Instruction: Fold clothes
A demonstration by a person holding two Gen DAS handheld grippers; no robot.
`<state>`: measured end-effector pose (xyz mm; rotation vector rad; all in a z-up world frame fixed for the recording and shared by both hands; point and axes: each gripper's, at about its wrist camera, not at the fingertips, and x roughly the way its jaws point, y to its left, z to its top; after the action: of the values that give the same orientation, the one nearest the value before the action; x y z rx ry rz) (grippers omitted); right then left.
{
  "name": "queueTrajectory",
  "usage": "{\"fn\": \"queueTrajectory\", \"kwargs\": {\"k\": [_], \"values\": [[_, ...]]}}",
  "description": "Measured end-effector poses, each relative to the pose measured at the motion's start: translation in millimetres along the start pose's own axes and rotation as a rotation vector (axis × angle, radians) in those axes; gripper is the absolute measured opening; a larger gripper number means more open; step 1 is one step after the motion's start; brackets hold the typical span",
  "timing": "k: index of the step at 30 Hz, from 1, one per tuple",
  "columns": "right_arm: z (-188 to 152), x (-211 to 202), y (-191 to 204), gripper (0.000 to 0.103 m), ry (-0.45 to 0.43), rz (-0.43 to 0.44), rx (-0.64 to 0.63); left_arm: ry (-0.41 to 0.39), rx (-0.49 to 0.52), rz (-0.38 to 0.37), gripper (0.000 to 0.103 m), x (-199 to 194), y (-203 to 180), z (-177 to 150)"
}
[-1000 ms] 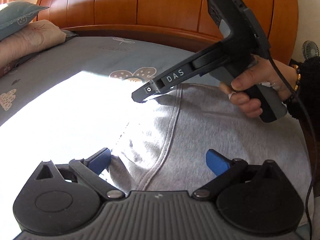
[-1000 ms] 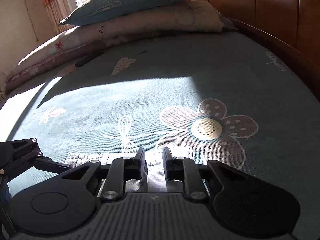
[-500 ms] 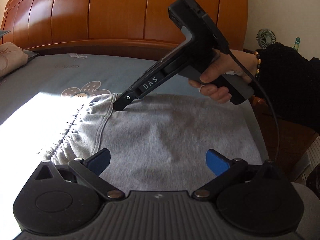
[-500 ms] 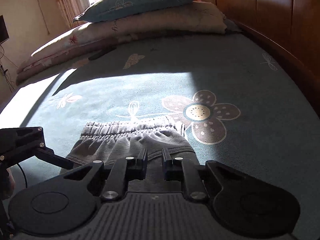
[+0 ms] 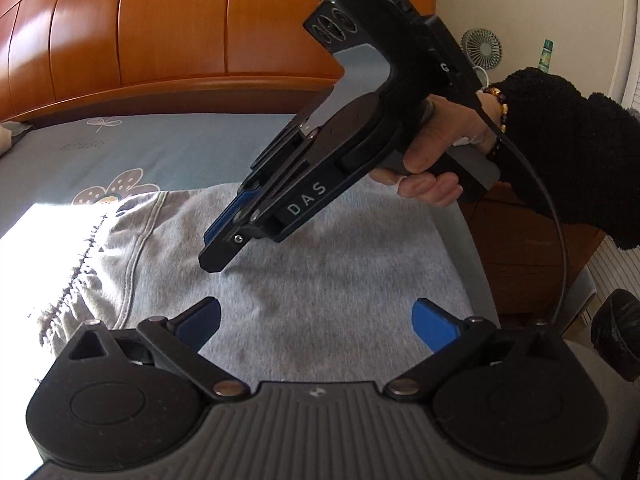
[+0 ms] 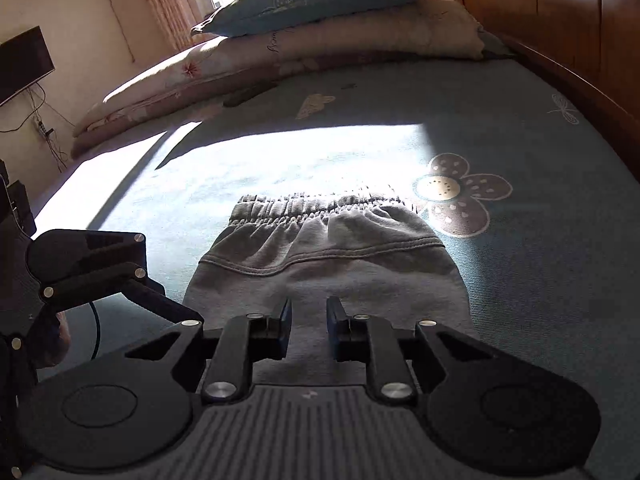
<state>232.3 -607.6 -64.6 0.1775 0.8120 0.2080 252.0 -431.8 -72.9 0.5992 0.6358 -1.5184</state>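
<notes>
A grey sweatshirt-knit garment with a gathered elastic waistband (image 6: 332, 256) lies flat on the blue-green bedsheet printed with brown flowers (image 6: 540, 280), toward the bed's near side, its waistband at the edge of a bright sun patch. The left gripper (image 5: 316, 318) hangs over the cloth with its blue-padded jaws spread wide and nothing between them. Only the left wrist view shows the right gripper (image 5: 218, 250) from outside — a black tool marked "DAS", gripped by a hand (image 5: 444, 160) in a fuzzy black sleeve (image 5: 568, 148), its tip tilted down just above the grey fabric. The right wrist view shows what that angle hides: the jaws of this tool (image 6: 308, 322) stand a little apart, having just been opening, with bare cloth showing in the gap and no fold pinched. It alone also shows stacked pillows (image 6: 320, 20) at the far end of the bed — beside the orange wooden headboard (image 6: 560, 20).
</notes>
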Motion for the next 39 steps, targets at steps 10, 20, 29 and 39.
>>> {"fn": "queueTrajectory", "kwargs": {"k": [10,20,29,39], "values": [[-13.0,-17.2,3.5,0.022,-0.039,-0.050,-0.027,-0.017,-0.073,0.032,0.101,-18.7,8.7,-12.8],[-22.6,-15.1,-5.7,0.025,-0.007,-0.107,0.014,0.039,-0.024,0.031,0.101,-4.1,-8.0,-9.3],[-26.6,-14.2,-46.6,0.031,-0.012,-0.159,0.165,0.061,-0.010,0.040,0.101,9.4,-17.2,-11.3],[-29.6,-115.3,-42.3,0.046,-0.189,-0.244,0.196,0.034,-0.073,0.173,0.101,-52.1,-28.9,-13.9]]}}
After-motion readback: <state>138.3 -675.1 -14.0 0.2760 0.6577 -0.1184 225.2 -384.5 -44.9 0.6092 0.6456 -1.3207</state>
